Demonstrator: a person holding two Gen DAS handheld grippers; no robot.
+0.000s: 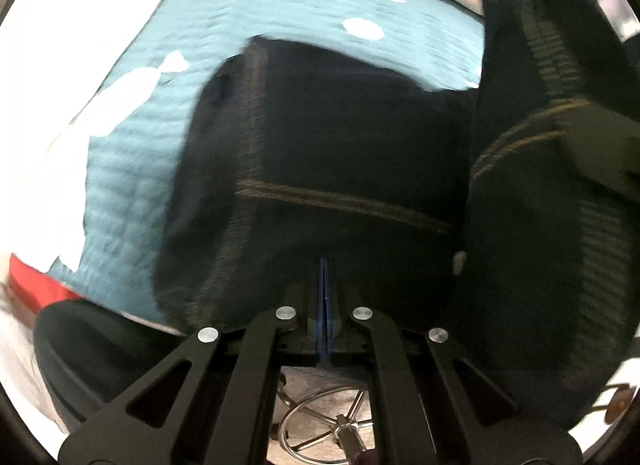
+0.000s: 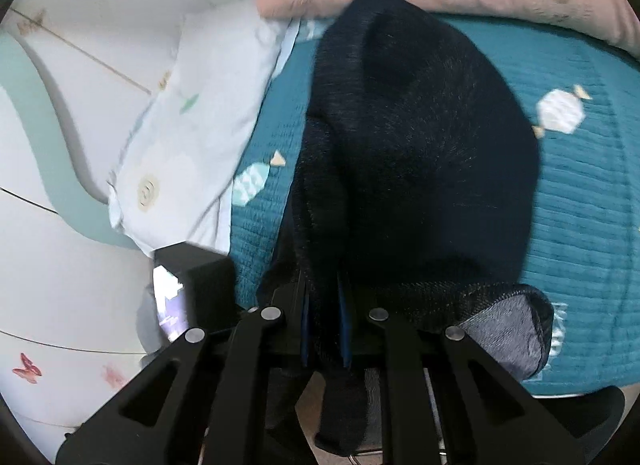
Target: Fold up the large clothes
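Dark jeans (image 1: 332, 153) sprawl across the teal bedspread (image 1: 132, 161), tan seams showing. Left gripper (image 1: 325, 305) has its fingers pressed together, with no cloth seen between them. Right gripper (image 2: 325, 321) has its fingers clamped on a thick fold of the jeans (image 2: 400, 137), near a white pillow (image 2: 188, 133) on the left.

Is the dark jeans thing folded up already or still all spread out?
Partly folded, not finished. The dark jeans lie doubled on the teal quilt, while the right gripper pinches a bunched layer up.
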